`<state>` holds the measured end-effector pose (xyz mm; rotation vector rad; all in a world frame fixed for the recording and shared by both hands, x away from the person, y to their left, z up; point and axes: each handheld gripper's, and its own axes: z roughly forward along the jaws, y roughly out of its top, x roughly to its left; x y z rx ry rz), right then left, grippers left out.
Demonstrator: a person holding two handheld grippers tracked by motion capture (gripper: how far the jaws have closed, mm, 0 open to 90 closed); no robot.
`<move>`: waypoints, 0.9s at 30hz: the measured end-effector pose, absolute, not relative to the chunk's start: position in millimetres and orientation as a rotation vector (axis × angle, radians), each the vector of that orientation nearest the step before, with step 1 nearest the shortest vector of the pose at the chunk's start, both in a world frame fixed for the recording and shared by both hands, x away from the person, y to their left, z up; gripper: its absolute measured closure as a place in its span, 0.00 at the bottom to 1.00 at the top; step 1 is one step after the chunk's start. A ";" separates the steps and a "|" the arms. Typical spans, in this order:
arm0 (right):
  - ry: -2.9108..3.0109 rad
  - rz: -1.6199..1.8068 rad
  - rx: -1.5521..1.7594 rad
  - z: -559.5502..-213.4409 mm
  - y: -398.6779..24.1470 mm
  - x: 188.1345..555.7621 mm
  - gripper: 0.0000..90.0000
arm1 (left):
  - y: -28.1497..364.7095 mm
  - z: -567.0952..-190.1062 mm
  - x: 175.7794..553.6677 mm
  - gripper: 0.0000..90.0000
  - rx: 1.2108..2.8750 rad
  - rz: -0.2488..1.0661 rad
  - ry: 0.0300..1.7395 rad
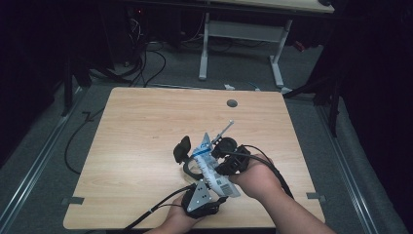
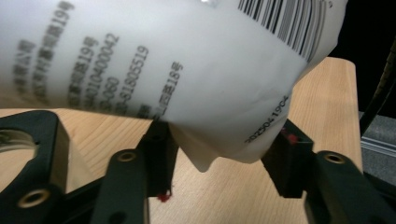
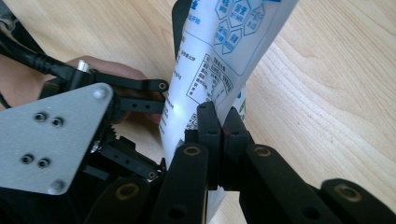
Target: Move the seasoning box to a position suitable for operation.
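Observation:
A white printed pouch [image 1: 210,168] with blue markings is held tilted above the wooden table [image 1: 146,122]. My right gripper [image 1: 220,155] is shut on the pouch [image 3: 219,46], its pads [image 3: 208,121] pinching one edge. My left gripper [image 1: 198,168], with the grey plate on top, comes in from the near edge. In the left gripper view the pouch's [image 2: 163,60] rounded lower end sits between the two pads [image 2: 159,149], and both touch its sides. In the right gripper view the left gripper [image 3: 154,105] lies to the left, with a hand behind it.
A thin white stick [image 1: 225,127] juts out past the pouch's far end. A round grommet hole [image 1: 232,103] sits near the table's far edge. Beyond the table are another desk's white legs [image 1: 203,48] and loose cables [image 1: 146,63] on the floor.

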<state>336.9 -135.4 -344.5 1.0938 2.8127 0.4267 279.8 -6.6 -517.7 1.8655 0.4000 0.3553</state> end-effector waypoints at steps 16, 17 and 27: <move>2.825 0.389 1.065 -349.7 -131.3 339.3 1.00 | -12.9 -510.8 264.4 0.60 1.905 0.433 0.388; 2.827 0.382 1.064 -349.6 -131.1 339.5 1.00 | -13.1 -510.6 264.2 0.60 1.906 0.429 0.388; 2.829 0.375 1.049 -351.0 -126.7 342.0 1.00 | -12.3 -510.3 263.3 0.58 1.900 0.430 0.382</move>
